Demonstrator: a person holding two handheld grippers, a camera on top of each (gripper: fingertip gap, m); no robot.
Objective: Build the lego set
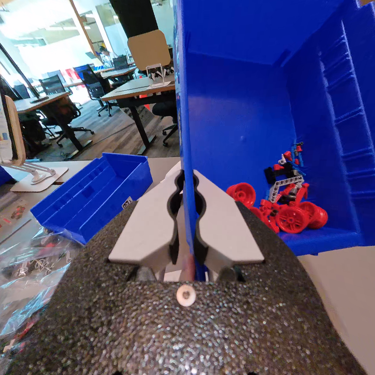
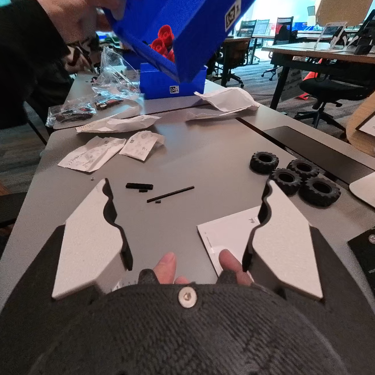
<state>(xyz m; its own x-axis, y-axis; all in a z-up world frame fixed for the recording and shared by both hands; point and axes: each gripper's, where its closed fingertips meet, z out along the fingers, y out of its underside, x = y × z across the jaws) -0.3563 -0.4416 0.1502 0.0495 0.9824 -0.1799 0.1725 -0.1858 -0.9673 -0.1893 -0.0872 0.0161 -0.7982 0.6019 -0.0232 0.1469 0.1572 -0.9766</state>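
My left gripper (image 1: 187, 178) is shut on the side wall of a blue bin (image 1: 243, 121) and holds it tilted in the air. Red wheel hubs (image 1: 290, 218) and a partly built red, grey and black lego frame (image 1: 288, 182) have slid into its lower corner. The tilted bin (image 2: 182, 30) also shows high in the right wrist view, with red hubs (image 2: 162, 40) inside. My right gripper (image 2: 187, 182) is open and empty over the grey table (image 2: 192, 158). Several black tyres (image 2: 296, 176), a black axle (image 2: 170, 194) and a black beam (image 2: 139, 185) lie ahead of it.
A second blue bin (image 1: 91, 194) lies on the table; it also shows at the back in the right wrist view (image 2: 172, 85). Clear plastic bags of parts (image 2: 105, 87), crumpled paper bags (image 2: 227, 99) and an instruction page (image 2: 223, 233) lie around. Office desks and chairs stand beyond.
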